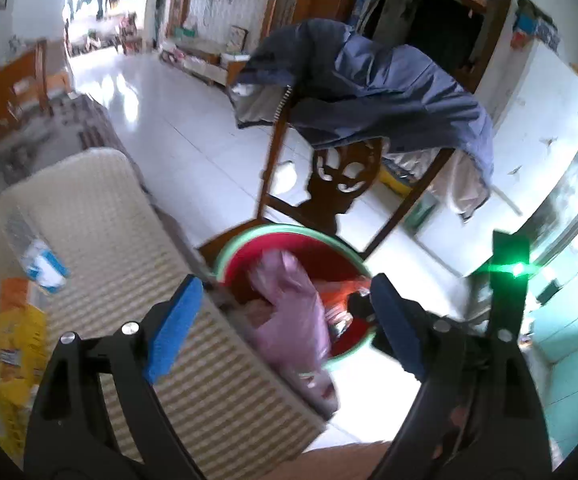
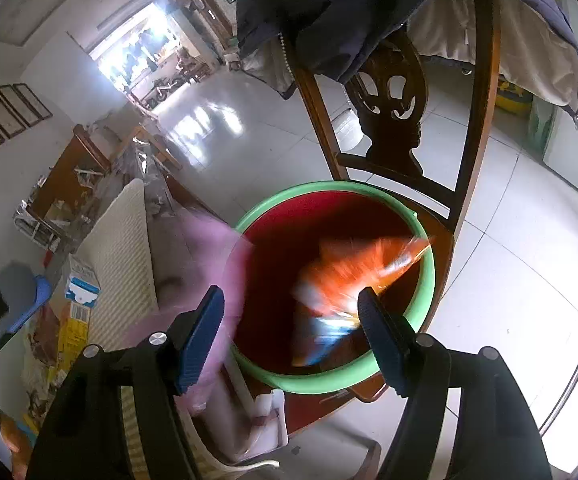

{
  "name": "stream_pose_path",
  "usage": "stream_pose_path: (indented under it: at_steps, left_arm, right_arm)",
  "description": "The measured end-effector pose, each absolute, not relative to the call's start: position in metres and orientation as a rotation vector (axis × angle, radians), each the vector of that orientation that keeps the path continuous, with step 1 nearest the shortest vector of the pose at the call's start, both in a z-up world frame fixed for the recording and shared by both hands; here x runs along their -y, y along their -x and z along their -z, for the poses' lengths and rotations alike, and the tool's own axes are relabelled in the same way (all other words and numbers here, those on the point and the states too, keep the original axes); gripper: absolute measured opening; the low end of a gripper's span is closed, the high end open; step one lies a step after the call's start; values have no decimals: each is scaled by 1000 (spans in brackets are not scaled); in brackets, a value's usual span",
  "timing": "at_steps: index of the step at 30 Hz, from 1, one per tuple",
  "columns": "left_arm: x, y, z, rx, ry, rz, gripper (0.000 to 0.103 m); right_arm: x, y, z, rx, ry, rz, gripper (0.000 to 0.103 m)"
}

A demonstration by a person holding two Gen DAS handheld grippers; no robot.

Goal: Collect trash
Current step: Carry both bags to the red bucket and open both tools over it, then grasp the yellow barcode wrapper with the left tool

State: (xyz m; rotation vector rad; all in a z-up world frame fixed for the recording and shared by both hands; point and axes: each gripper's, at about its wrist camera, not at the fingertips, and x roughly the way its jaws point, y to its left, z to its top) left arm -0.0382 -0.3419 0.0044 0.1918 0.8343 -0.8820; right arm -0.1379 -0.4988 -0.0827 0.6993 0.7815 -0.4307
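A red basin with a green rim (image 1: 331,242) (image 2: 425,276) sits on a wooden chair seat. A pink plastic bag (image 1: 293,312) drapes over its near edge; in the right wrist view the bag (image 2: 205,256) is blurred. An orange snack wrapper (image 2: 353,276) is blurred inside the basin, between the open jaws of my right gripper (image 2: 291,334); it also shows in the left wrist view (image 1: 343,294). My left gripper (image 1: 285,320) is open and empty above the bag and basin. More wrappers (image 1: 21,332) and a blue-white carton (image 1: 45,266) lie on the striped table cover at left.
The wooden chair (image 1: 345,184) (image 2: 393,120) has a dark blue jacket (image 1: 369,84) over its back. A table with a beige striped cover (image 1: 129,248) is beside the basin. Glossy white tiled floor (image 1: 193,128) extends beyond. A cluttered desk (image 2: 73,184) stands at left.
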Motion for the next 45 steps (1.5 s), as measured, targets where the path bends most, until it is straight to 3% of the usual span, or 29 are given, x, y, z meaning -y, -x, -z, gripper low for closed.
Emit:
stream_pose_path:
  at_steps: [8, 18, 24, 28, 38, 39, 41, 42, 45]
  left_arm:
    - [286, 36, -17, -824, -106, 801, 83]
    - [138, 14, -6, -867, -7, 491, 83]
    - [50, -14, 36, -997, 91, 279, 73]
    - [36, -28, 62, -1063, 121, 239, 66]
    - [62, -43, 89, -1095, 80, 312, 66]
    - [64, -43, 91, -1097, 68, 308, 63]
    - [65, -44, 92, -1098, 64, 298, 41]
    - [63, -43, 92, -1096, 71, 301, 36]
    - [51, -39, 84, -1065, 149, 296, 33]
  right_arm:
    - [487, 131, 62, -759, -642, 425, 73]
    - [406, 100, 13, -733, -596, 166, 81]
    - [327, 65, 29, -872, -450, 27, 81]
    - [302, 58, 31, -893, -384, 4, 81]
    - [273, 33, 56, -997, -421, -62, 82]
    - [272, 29, 58, -1007, -448, -77, 82]
    - [268, 21, 62, -1025, -492, -100, 83]
    - [265, 17, 64, -1032, -502, -104, 83]
    - [257, 11, 68, -1040, -492, -109, 85]
